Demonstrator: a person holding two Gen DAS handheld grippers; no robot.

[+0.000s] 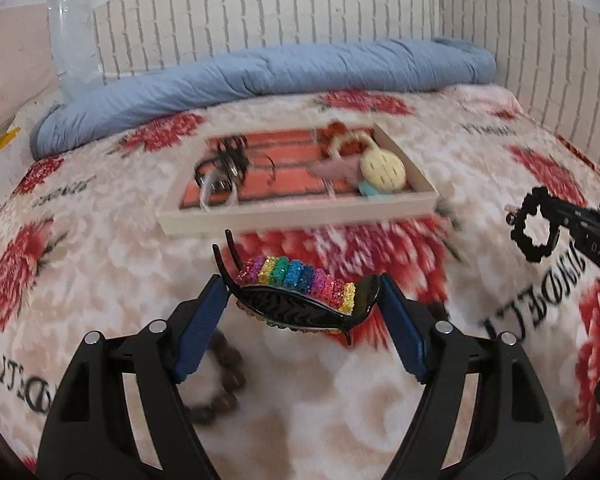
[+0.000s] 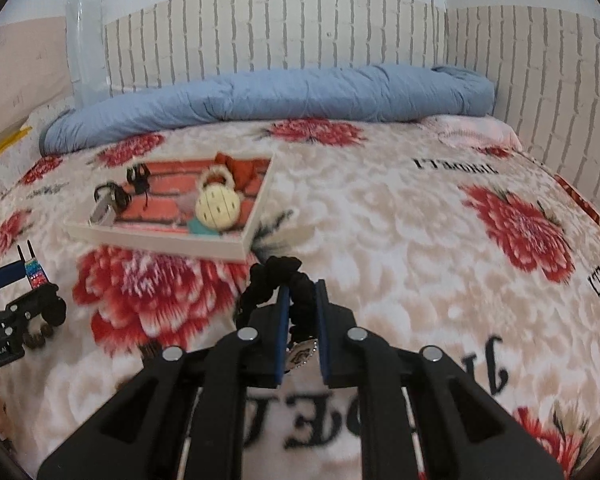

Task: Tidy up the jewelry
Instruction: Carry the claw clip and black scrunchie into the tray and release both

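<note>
Left gripper (image 1: 302, 306), lower centre, clamps rainbow rhinestone hair claw (image 1: 300, 296) end to end, clear of floral blanket (image 1: 100, 280). Right gripper (image 2: 302, 320) pinches black scrunchie (image 2: 284, 284) tight. Both likely bound for white tray (image 1: 300, 210), upper centre, already holding accessories.

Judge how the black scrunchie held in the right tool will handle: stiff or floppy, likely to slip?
The black scrunchie is probably floppy: its ruffled loop squashes thin between the right tool. It looks light, hanging without sagging far. Slipping seems unlikely, since fabric bunches against the pads.
</note>
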